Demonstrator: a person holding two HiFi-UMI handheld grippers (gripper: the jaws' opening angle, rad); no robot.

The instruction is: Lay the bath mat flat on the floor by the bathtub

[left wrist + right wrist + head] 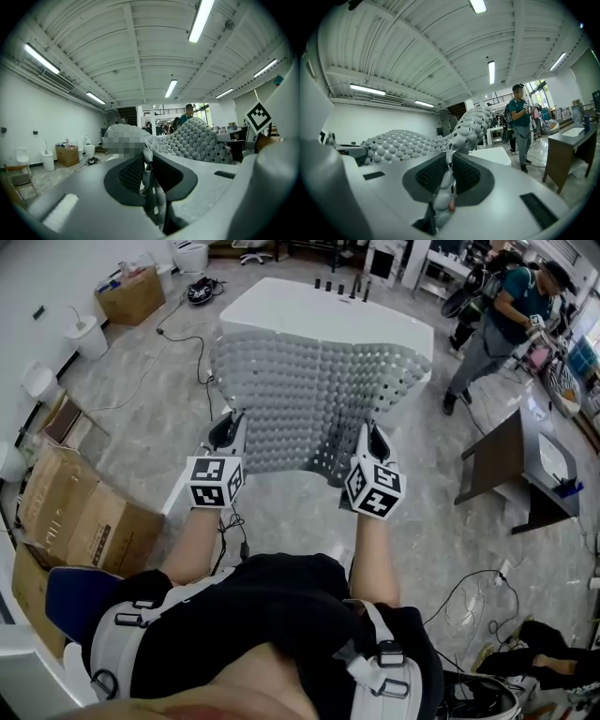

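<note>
A grey bath mat (314, 395) with a bumpy, perforated surface hangs spread out in the air in front of the person, over the marble floor. My left gripper (229, 435) is shut on the mat's near left edge, and my right gripper (372, 444) is shut on its near right edge. In the left gripper view the mat (197, 140) runs away from the pinched edge between the jaws. The right gripper view shows the same mat (417, 140) clamped between the dark pads. The white bathtub (281, 306) stands beyond and partly behind the raised mat.
Cardboard boxes (80, 512) lie at the left. A dark side table (511, 465) stands at the right. A person (506, 315) in a teal shirt stands at the far right. Cables (187, 343) trail over the floor left of the tub. White bins (86, 334) line the left wall.
</note>
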